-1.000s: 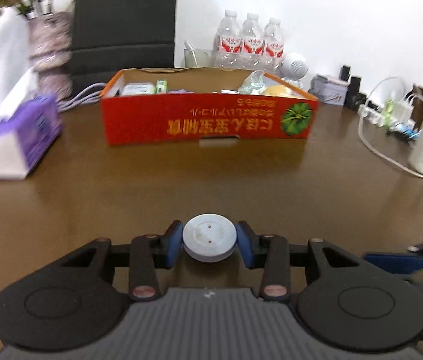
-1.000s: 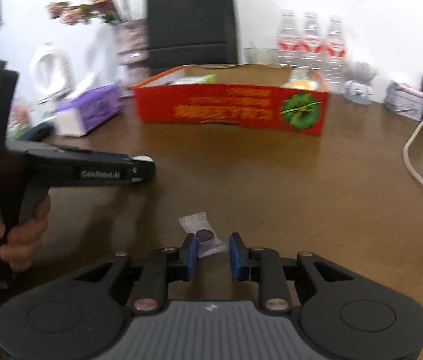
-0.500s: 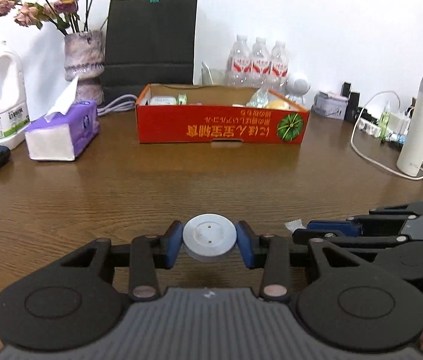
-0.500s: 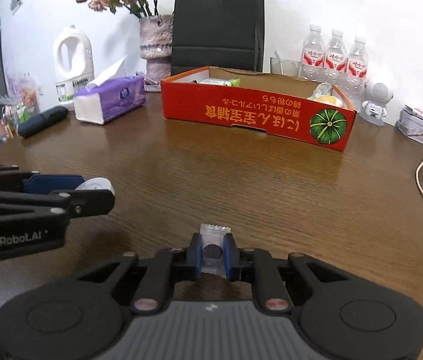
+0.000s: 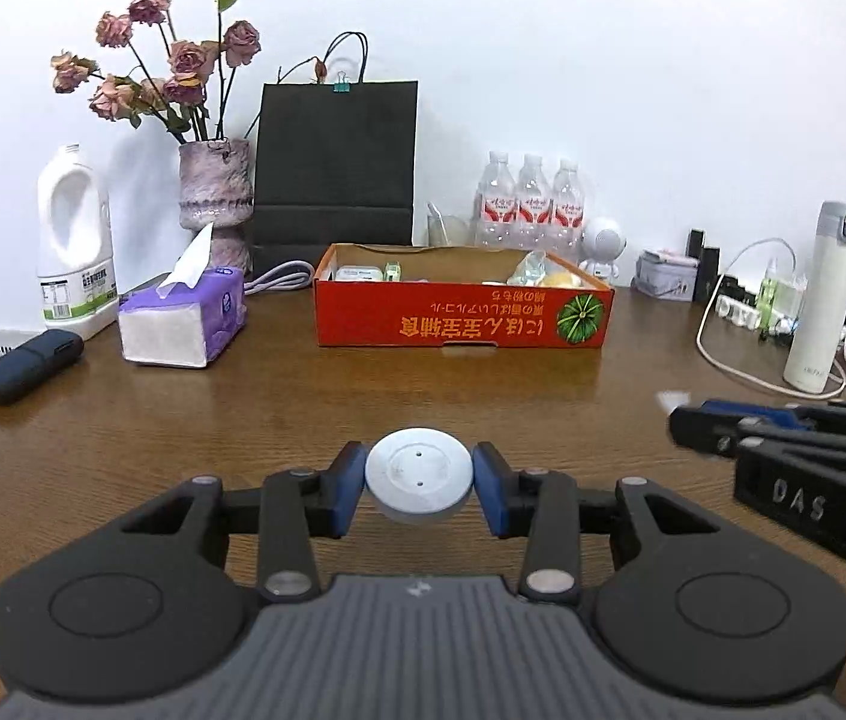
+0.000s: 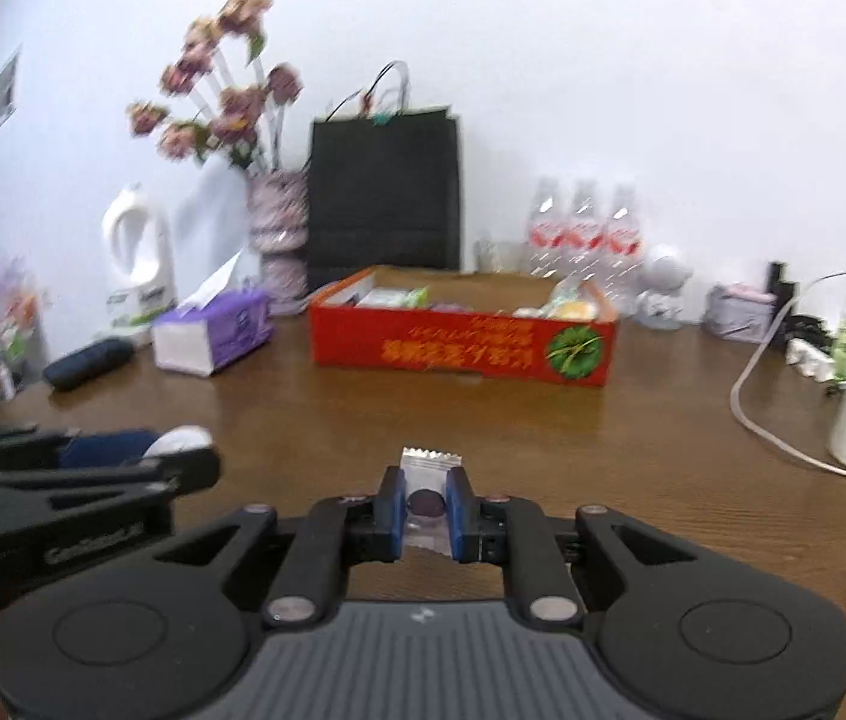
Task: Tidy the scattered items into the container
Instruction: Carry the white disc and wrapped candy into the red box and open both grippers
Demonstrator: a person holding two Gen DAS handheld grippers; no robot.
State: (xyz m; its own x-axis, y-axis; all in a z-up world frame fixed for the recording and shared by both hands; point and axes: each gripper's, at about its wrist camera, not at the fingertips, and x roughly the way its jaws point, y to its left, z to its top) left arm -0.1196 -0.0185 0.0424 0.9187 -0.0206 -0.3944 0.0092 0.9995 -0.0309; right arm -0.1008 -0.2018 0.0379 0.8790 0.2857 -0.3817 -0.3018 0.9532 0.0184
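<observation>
Left gripper (image 5: 420,483): clamped on white round disc (image 5: 419,474), lower centre, as before.
Right gripper (image 6: 426,507): now pinched on clear sachet (image 6: 428,495), lifted off wooden table (image 6: 603,450); a second ago its fingers only straddled it.
Red cardboard box (image 5: 462,315): mid-frame, farther off than before, already holding items.
</observation>
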